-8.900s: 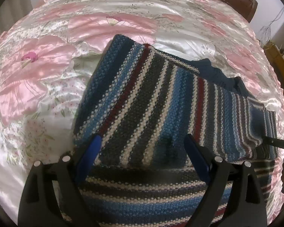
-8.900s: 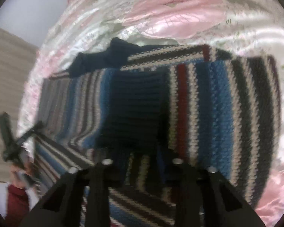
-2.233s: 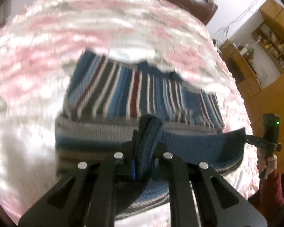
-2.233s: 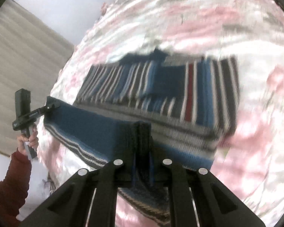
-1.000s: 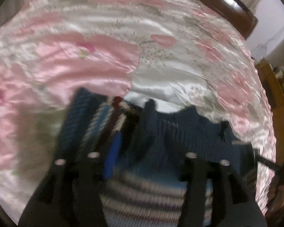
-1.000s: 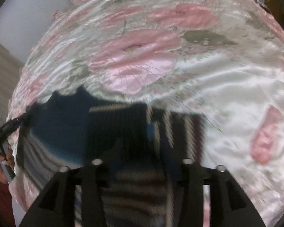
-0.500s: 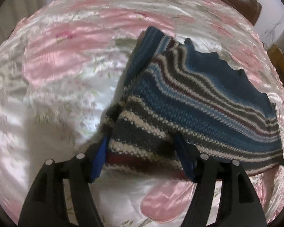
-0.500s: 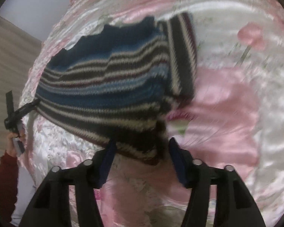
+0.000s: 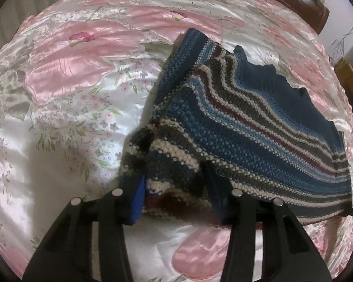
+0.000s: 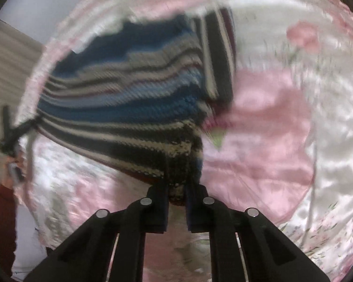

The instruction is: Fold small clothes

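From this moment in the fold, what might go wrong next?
The right gripper is shut on only a small bunch of the striped sweater, so it may slip. The left gripper is open around the other corner; lifting now could skew the fold. The satin bedspread looks slippery.

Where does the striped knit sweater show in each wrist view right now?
Left wrist: striped knit sweater fills centre-right, near corner between the open fingers of the left hand-held gripper.
Right wrist: blurred, upper-left to centre, corner pinched in the right hand-held gripper.
Shared landmark: pink floral satin bedspread.
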Tool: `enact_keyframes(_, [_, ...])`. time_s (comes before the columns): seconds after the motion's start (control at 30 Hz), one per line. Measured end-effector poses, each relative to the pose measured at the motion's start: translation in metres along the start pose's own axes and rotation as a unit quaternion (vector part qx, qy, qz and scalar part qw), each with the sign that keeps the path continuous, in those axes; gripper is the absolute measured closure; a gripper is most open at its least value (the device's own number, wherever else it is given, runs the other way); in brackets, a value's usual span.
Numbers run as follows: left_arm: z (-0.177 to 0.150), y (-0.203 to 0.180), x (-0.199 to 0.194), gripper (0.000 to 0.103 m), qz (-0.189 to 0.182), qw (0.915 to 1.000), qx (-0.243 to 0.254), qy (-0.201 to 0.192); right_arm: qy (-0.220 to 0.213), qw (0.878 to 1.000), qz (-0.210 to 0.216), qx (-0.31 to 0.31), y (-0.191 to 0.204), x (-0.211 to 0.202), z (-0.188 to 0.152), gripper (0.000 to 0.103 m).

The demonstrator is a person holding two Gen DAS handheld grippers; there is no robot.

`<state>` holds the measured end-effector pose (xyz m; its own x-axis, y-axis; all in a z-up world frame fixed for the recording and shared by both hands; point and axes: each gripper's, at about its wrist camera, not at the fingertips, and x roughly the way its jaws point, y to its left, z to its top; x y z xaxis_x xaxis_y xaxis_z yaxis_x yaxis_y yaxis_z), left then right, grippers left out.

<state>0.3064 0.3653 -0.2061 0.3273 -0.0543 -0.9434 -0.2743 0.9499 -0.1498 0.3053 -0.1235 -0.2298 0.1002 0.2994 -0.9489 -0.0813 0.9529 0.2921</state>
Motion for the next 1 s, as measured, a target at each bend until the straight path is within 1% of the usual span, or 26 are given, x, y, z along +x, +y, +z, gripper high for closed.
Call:
enact_keyframes(0.03, [0.000,0.000,0.001,0.056,0.001,1.0000,0.001,0.000,0.003,1.000,0.006,0.008,-0.004,0.009,-0.002,0.092])
enact_keyframes(0.1, [0.001,-0.001,0.003,0.055,0.005,1.0000,0.006,0.001,0.002,1.000,0.014,0.021,-0.008,0.013,-0.002,0.092])
enact_keyframes(0.17, [0.002,-0.002,0.002,0.055,0.005,0.9999,0.010,0.001,0.001,1.000,0.011,0.017,-0.007,0.013,-0.001,0.092])
enact_keyframes(0.23, [0.004,0.000,-0.002,0.055,0.002,0.9999,0.009,0.005,0.001,1.000,0.012,0.005,-0.003,0.005,0.000,0.089])
enact_keyframes(0.27, [0.006,0.001,-0.006,0.056,0.000,1.0000,0.007,0.006,0.000,1.000,0.014,0.004,-0.002,-0.002,0.000,0.086])
enact_keyframes(0.33, [0.011,0.001,-0.021,0.056,0.004,0.9999,0.012,-0.008,-0.013,1.000,0.002,0.000,0.001,-0.017,0.002,0.066])
enact_keyframes(0.37, [0.014,-0.001,-0.028,0.056,0.008,0.9997,0.018,-0.017,-0.037,0.999,-0.019,-0.011,0.006,-0.033,0.006,0.065])
enact_keyframes(0.4, [0.019,-0.005,-0.035,0.056,0.009,0.9992,0.027,-0.028,-0.047,0.998,-0.027,-0.018,0.010,-0.040,0.010,0.065])
enact_keyframes(0.43, [0.024,-0.009,-0.039,0.055,0.009,0.9988,0.036,-0.034,-0.055,0.998,-0.028,-0.023,0.014,-0.046,0.015,0.065])
enact_keyframes(0.47, [0.033,-0.019,-0.044,0.054,0.008,0.9977,0.052,-0.042,-0.060,0.998,-0.020,-0.027,0.020,-0.051,0.023,0.065])
enact_keyframes(0.53, [0.049,-0.038,-0.043,0.052,0.019,0.9953,0.080,-0.050,-0.056,0.998,-0.006,-0.041,0.035,-0.048,0.041,0.065])
enact_keyframes(0.6, [0.069,-0.061,-0.030,0.052,0.019,0.9930,0.107,-0.045,-0.048,0.997,-0.018,-0.049,0.049,-0.035,0.058,0.065])
enact_keyframes(0.63, [0.080,-0.075,-0.018,0.052,0.028,0.9906,0.128,-0.039,-0.045,0.997,-0.016,-0.054,0.055,-0.028,0.065,0.065])
enact_keyframes(0.7, [0.094,-0.089,0.001,0.052,0.053,0.9864,0.151,-0.036,-0.042,0.997,-0.013,-0.059,0.062,-0.018,0.075,0.065])
enact_keyframes(0.73, [0.100,-0.092,0.008,0.052,0.053,0.9863,0.153,-0.033,-0.041,0.997,-0.020,-0.061,0.062,-0.015,0.079,0.062])
enact_keyframes(0.77, [0.111,-0.096,0.021,0.052,0.044,0.9874,0.150,-0.024,-0.039,0.997,-0.024,-0.059,0.061,-0.010,0.082,0.060])
enact_keyframes(0.83, [0.126,-0.099,0.036,0.052,0.040,0.9892,0.140,-0.013,-0.031,0.998,-0.015,-0.045,0.052,-0.001,0.086,0.059])
enact_keyframes(0.93, [0.137,-0.108,0.051,0.052,0.025,0.9893,0.144,-0.009,-0.027,0.999,-0.007,-0.032,0.040,0.010,0.088,0.059])
enact_keyframes(0.97, [0.140,-0.111,0.058,0.052,0.016,0.9889,0.148,-0.003,-0.026,0.999,0.000,-0.029,0.037,0.012,0.087,0.059])
enact_keyframes(1.0, [0.142,-0.115,0.064,0.052,0.015,0.9883,0.152,0.004,-0.026,0.999,0.003,-0.027,0.035,0.013,0.087,0.059])
